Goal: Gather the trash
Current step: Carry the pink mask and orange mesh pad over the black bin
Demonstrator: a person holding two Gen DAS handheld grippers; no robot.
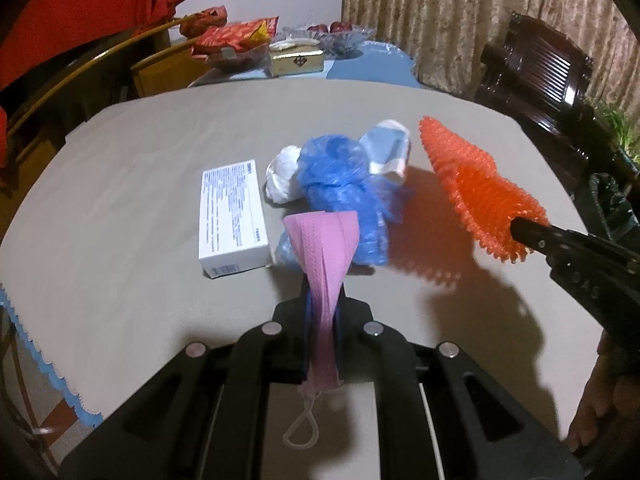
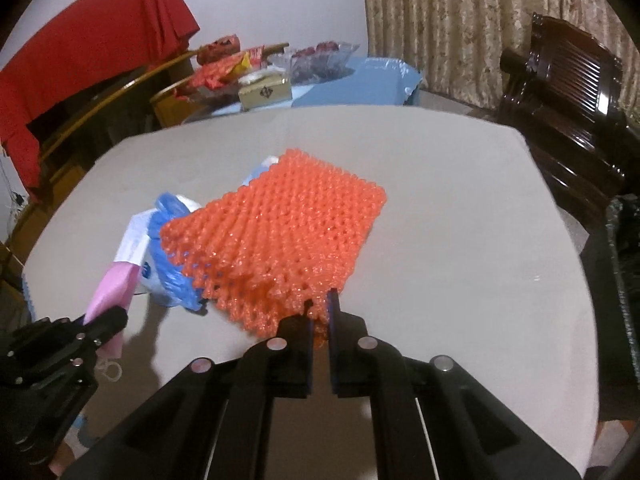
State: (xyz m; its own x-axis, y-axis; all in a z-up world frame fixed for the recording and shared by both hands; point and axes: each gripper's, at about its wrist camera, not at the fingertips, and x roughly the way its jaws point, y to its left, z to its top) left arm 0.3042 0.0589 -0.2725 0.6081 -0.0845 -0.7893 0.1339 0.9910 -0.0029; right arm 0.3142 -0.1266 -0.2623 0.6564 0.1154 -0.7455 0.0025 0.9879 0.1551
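White box [image 1: 233,216]: left of left gripper [image 1: 323,304], flat on table [image 1: 140,152]. Left gripper: clenched on pink mask [image 1: 325,248], ear loop dangling. Ahead: blue bag [image 1: 340,184], partly hiding white wrappers. Right gripper [image 2: 320,312]: clamped on orange foam net [image 2: 280,232], its held corner hidden.

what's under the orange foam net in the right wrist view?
The orange foam net, pinched in the right claw, hangs over a blue plastic bag and white wrapper, hiding most of both; the grey table beneath it is also covered.
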